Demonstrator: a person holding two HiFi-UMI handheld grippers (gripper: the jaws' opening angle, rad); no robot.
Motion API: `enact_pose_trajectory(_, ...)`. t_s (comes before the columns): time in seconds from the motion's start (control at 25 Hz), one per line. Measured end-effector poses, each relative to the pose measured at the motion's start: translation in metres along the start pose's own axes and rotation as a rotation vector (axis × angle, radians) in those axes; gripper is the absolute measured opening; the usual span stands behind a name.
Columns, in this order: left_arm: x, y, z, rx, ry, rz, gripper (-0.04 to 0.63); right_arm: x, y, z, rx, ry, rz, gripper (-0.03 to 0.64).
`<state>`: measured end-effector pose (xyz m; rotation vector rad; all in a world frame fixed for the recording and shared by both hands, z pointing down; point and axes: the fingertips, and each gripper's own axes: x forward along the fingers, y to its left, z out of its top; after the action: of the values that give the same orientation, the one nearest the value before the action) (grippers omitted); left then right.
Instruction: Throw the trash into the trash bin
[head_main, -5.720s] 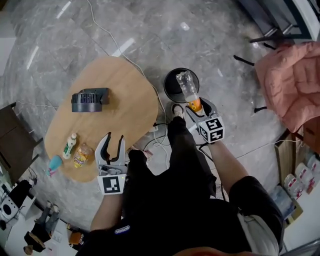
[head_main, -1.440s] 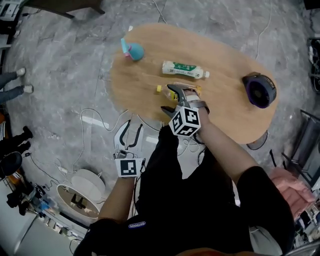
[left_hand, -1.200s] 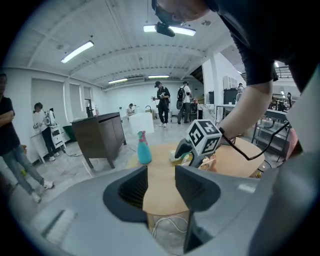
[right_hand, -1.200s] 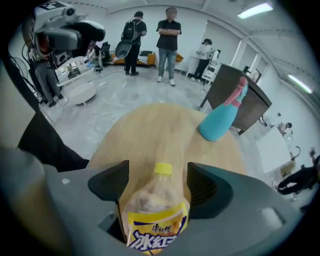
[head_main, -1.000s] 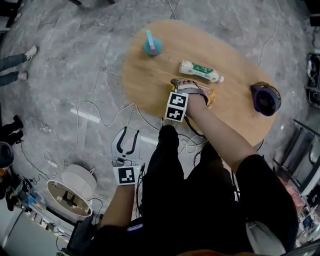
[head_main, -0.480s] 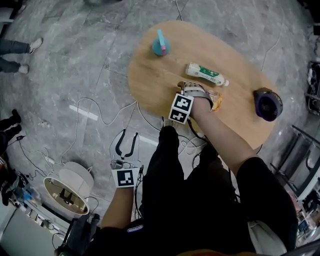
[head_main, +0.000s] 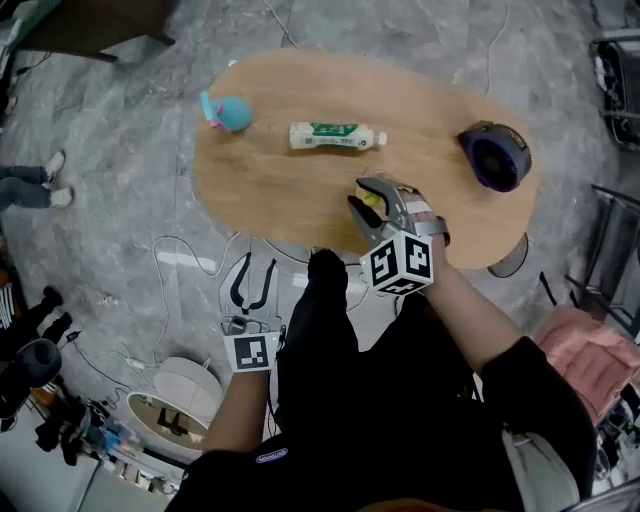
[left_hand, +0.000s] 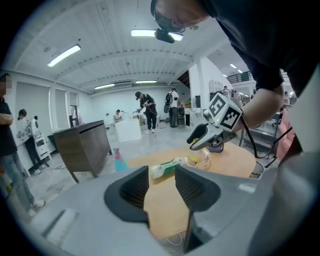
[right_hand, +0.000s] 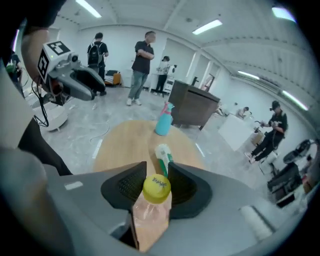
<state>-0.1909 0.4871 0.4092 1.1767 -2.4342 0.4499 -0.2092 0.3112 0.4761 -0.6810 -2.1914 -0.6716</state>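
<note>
My right gripper (head_main: 362, 198) is shut on a clear plastic bottle with a yellow cap (right_hand: 156, 187) and holds it above the near edge of the oval wooden table (head_main: 280, 185). On the table lie a white bottle with a green label (head_main: 335, 135) and a teal spray bottle (head_main: 225, 112). My left gripper (head_main: 258, 263) hangs open over the floor in front of the table, with nothing between its fingers (left_hand: 135, 187). A dark round rim (head_main: 510, 257), possibly the trash bin, peeks out at the table's right end.
A dark round fan (head_main: 492, 155) sits on the table's right end. Cables (head_main: 175, 260) trail over the grey floor. A white round object (head_main: 180, 395) stands at lower left. A pink garment (head_main: 585, 350) lies at right. People stand in the room behind.
My right gripper reached the yellow-capped bottle on the table, shut on it, and has now lifted it back toward me. The left gripper stayed low and open.
</note>
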Motion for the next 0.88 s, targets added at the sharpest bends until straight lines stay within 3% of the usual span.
enact_pose_trajectory(0.12, 0.031, -0.039, 0.029, -0.028, -0.027, -0.051, 0.166, -0.049, -0.024, -0.023, 0.094, -0.076, -0.077, 0.164)
enact_pose_trajectory(0.4, 0.094, -0.144, 0.087, 0.080, -0.056, -0.247, 0.166, -0.150, -0.066, -0.084, 0.326, -0.211, -0.225, 0.163)
enact_pose_trajectory(0.88, 0.146, -0.307, 0.148, 0.217, -0.102, -0.476, 0.166, -0.298, -0.082, -0.219, 0.578, -0.252, -0.431, 0.161)
